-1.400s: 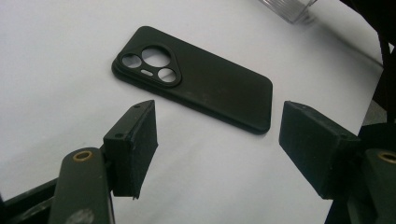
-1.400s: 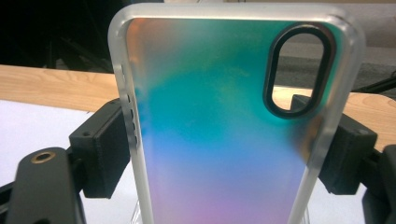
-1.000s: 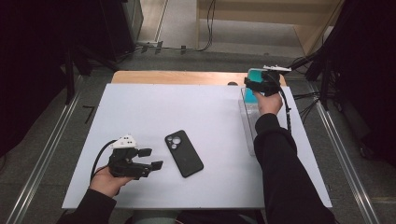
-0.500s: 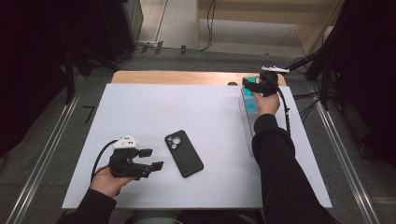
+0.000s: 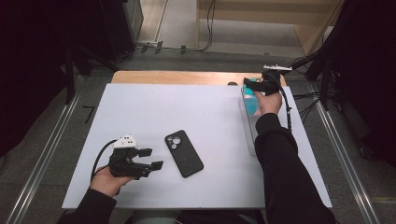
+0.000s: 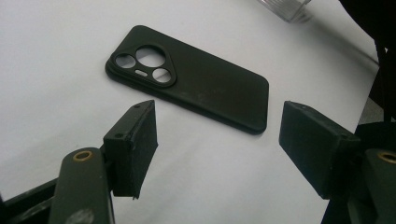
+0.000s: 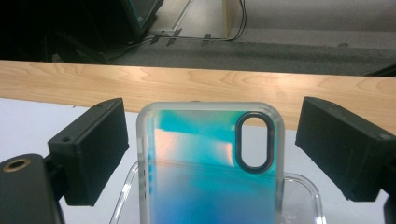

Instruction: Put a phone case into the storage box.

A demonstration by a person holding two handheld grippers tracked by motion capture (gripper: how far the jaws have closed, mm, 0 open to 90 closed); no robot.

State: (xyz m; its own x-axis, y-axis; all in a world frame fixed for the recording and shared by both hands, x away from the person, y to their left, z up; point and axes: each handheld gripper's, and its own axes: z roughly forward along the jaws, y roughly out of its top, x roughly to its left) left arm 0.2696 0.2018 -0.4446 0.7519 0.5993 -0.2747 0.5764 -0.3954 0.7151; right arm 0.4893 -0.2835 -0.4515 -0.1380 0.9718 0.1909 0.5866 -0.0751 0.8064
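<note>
A black phone case (image 5: 183,153) (image 6: 196,86) lies back-up on the white table sheet (image 5: 187,107), camera cut-outs toward the far side. My left gripper (image 5: 152,158) (image 6: 219,140) rests just left of it, open, nothing between its jaws. At the far right an iridescent teal phone case (image 5: 251,100) (image 7: 210,163) stands upright in a clear holder (image 5: 247,130) (image 7: 303,196). My right gripper (image 5: 252,86) (image 7: 212,121) straddles its top. Its jaws have just been opening, and both pads stand apart from the case's sides.
A wooden strip (image 5: 177,77) (image 7: 187,84) runs along the table's far edge, with cables and dark floor beyond. The person's right sleeve (image 5: 280,158) lies over the table's right side. Metal rails (image 5: 42,154) flank the table.
The right gripper's jaws have spread away from the teal case, and the case now shows lower, down in the clear holder. The left gripper and the black case have not moved.
</note>
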